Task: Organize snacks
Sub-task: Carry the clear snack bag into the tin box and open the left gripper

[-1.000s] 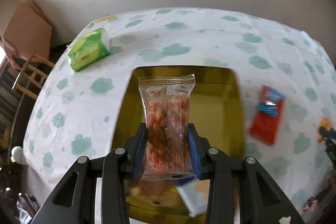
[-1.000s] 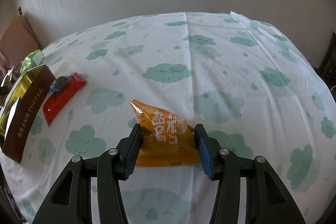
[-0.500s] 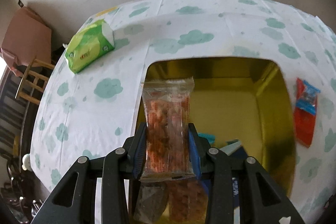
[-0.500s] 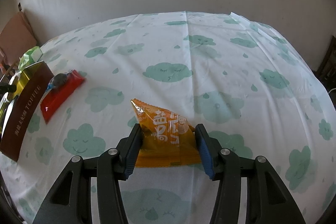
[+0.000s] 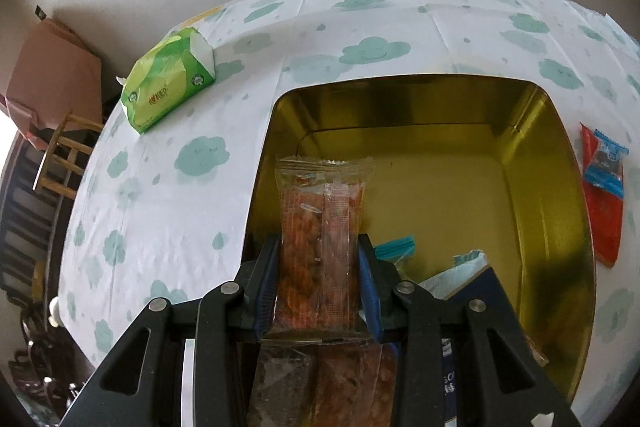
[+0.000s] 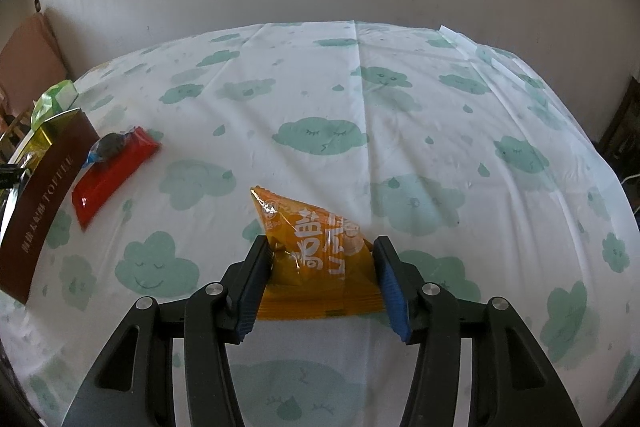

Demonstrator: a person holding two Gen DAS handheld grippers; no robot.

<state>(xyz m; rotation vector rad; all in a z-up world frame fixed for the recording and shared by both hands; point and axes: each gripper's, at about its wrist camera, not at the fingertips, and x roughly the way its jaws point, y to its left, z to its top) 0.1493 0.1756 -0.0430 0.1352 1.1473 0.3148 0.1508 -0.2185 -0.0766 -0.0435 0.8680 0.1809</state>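
Observation:
My left gripper (image 5: pixel 319 267) is shut on a clear packet of orange-red snacks (image 5: pixel 322 227) and holds it over the near left part of an open gold tin (image 5: pixel 560 195). Several packets (image 5: pixel 456 275) lie in the tin's near end. My right gripper (image 6: pixel 322 269) is shut on an orange snack bag (image 6: pixel 316 251) just above the cloud-print tablecloth. The tin's brown outer wall (image 6: pixel 44 199) shows at the left of the right wrist view.
A red packet with a blue-wrapped sweet on it (image 5: pixel 604 195) lies right of the tin; it also shows in the right wrist view (image 6: pixel 112 171). A green tissue pack (image 5: pixel 168 79) lies at the far left. A wooden chair (image 5: pixel 64 151) stands past the table's left edge.
My left gripper has moved forward and down over the tin with its packet; the tin now fills more of the view. My right gripper and its bag have hardly moved.

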